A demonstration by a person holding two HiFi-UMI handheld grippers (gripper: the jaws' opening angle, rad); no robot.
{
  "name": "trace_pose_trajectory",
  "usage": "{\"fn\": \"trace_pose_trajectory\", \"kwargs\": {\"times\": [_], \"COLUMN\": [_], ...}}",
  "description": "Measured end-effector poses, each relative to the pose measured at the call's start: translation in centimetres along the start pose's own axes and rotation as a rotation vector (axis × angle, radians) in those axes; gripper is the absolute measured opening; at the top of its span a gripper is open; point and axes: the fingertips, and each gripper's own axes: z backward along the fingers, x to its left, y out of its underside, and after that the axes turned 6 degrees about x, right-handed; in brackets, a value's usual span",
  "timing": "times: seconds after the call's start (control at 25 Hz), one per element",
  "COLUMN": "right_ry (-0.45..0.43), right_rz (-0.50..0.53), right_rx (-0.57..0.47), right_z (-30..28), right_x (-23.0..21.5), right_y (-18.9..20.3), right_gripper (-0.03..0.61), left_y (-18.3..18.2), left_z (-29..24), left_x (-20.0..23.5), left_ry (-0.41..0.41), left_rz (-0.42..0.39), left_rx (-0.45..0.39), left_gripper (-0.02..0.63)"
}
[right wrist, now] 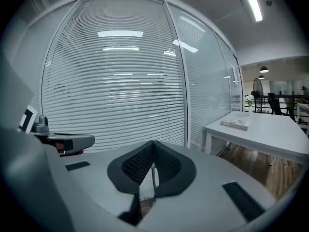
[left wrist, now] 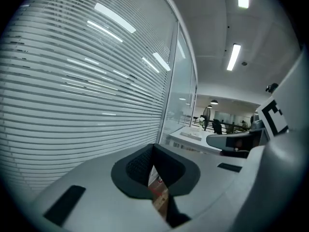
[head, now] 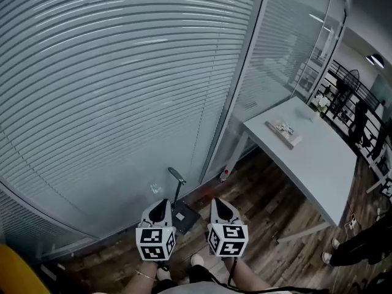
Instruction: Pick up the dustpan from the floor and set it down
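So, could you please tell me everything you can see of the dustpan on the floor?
The dustpan is a dark, low pan resting on the wood-look floor, close to the foot of the glass wall with blinds. A thin handle rises from it, slightly tilted, and ends in a paler grip. Its material is unclear. It sits just ahead of the left gripper and right gripper; neither touches it.

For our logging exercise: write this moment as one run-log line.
left claw: shut, empty | right claw: shut, empty | dustpan: on floor ahead, not held
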Motion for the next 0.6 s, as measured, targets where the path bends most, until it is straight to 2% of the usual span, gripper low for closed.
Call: {"fn": "trace_pose_trajectory", "kwargs": {"times": [0.2, 0.6], "right_ry": [-0.044, -0.107], "right_rz": [0.019, 0.017], "right_rx": [0.014, 0.122], "right_z": [-1.7, -3.7], "right_x": [-0.3, 0.2], "right_y": [-0.2, 3.3], "right_gripper": [0.032, 0.032], "left_y": [0.2, 4.0], "left_z": [-0.9, -0.9], "left_x": [0.2, 1.9], "left_ry": [-0.042, -0.128], "left_rz": [0.01, 0.048], "left_rx": [-0.005, 0.09], "left_gripper": [0.017, 0.017]}}
